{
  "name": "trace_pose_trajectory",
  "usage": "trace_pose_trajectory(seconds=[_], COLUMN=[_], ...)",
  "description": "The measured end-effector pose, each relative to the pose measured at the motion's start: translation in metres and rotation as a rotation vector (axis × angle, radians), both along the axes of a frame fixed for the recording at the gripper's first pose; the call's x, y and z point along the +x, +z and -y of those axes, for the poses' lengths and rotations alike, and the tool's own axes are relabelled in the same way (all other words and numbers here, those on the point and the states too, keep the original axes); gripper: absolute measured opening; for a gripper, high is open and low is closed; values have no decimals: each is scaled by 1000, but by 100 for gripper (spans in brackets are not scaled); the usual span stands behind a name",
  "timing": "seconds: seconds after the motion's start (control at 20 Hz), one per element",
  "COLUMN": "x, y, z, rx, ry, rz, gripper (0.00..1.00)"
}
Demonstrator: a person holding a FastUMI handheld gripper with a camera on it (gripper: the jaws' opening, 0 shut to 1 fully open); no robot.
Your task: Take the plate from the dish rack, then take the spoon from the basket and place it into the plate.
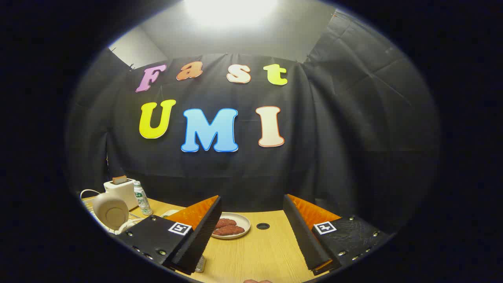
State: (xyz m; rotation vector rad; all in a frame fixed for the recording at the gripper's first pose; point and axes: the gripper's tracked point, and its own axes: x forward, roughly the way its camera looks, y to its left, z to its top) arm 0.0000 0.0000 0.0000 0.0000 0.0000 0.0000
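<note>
My gripper (251, 232) is spread wide and holds nothing, raised over the pale wooden surface (259, 255). Just beyond the fingers sits a round white plate (239, 236) carrying reddish-brown pieces of food (227, 228); I see no dish rack, basket or spoon from here. A plate like this is likely stiff, glazed, slippery and breakable, so I would pinch it at the rim.

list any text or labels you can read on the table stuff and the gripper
Bottle label: green print, too blurred to read.
Square markers on the gripper: coded patterns, no words.
Plate beyond the open fingers: no text.
</note>
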Motion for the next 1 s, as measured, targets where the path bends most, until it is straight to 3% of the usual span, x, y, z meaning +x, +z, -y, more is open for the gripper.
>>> trace_pose_trajectory(seconds=[0.4, 1.0], x=[-61, -71], y=[82, 93], z=[-83, -154], rx=[69, 36], ry=[4, 34], rz=[25, -22], gripper=[97, 97])
